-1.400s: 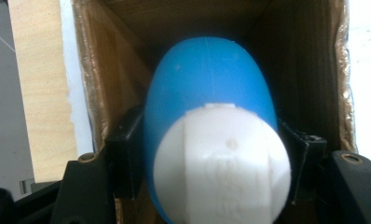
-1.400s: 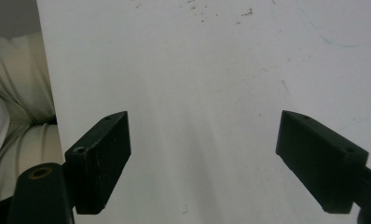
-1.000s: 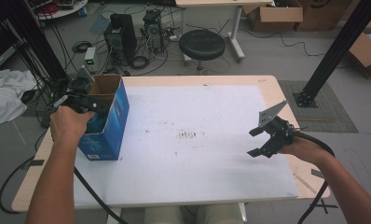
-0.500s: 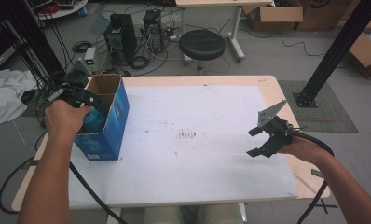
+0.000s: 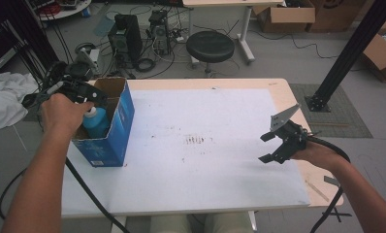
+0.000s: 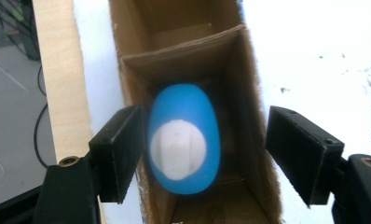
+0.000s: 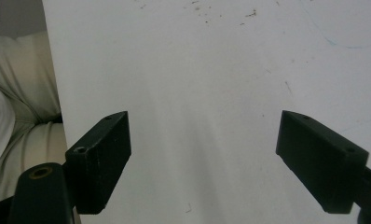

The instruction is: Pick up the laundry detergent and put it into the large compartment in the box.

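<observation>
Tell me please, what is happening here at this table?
A person holds a gripper in each hand. The left gripper is over the open blue box, its jaws wide on either side of a blue bottle with a white cap, not closed on it. The right gripper hangs open above the white table, holding nothing.

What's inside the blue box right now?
A blue bottle with a white cap stands in the box, between the left gripper's open jaws. The bottle's lower part and the box floor are hidden.

No text, label or number can be read anywhere.
</observation>
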A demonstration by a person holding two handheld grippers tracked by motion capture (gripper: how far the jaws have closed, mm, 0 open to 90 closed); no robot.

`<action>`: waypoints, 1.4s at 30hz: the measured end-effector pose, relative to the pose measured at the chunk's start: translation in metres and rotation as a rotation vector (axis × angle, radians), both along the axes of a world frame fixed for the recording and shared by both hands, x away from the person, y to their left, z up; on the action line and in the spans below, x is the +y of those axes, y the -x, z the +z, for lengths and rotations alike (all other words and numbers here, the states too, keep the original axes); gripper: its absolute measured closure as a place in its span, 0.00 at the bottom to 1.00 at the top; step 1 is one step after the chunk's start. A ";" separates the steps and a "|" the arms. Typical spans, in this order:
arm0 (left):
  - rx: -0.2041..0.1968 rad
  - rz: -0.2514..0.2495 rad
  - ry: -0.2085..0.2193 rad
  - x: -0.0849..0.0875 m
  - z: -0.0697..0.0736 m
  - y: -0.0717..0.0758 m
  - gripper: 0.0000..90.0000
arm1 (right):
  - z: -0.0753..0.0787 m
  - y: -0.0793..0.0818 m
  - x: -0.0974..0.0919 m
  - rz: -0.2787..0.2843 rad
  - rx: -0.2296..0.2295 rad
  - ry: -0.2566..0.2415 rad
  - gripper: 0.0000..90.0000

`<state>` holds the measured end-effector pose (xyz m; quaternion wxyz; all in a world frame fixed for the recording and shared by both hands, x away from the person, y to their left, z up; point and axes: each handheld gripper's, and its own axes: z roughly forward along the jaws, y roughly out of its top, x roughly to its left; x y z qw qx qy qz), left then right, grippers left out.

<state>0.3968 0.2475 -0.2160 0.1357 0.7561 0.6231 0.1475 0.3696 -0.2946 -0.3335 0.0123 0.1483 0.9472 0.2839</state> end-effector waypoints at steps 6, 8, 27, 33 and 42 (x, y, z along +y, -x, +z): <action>0.007 -0.064 0.007 -0.011 0.007 0.001 0.29 | 0.004 0.001 -0.001 0.001 -0.002 0.006 0.20; 0.006 -0.096 0.013 -0.017 0.009 0.002 0.27 | 0.004 0.001 -0.001 0.001 -0.001 0.006 0.20; -0.019 -0.356 -0.027 -0.078 0.019 0.005 0.22 | 0.007 0.002 0.000 0.005 -0.007 0.008 0.20; -0.011 -0.421 -0.035 -0.096 0.018 0.004 0.22 | 0.008 0.002 0.002 0.004 -0.004 0.011 0.20; 0.008 -0.539 -0.045 -0.128 0.007 0.001 0.21 | 0.010 0.001 0.008 0.006 -0.003 0.016 0.20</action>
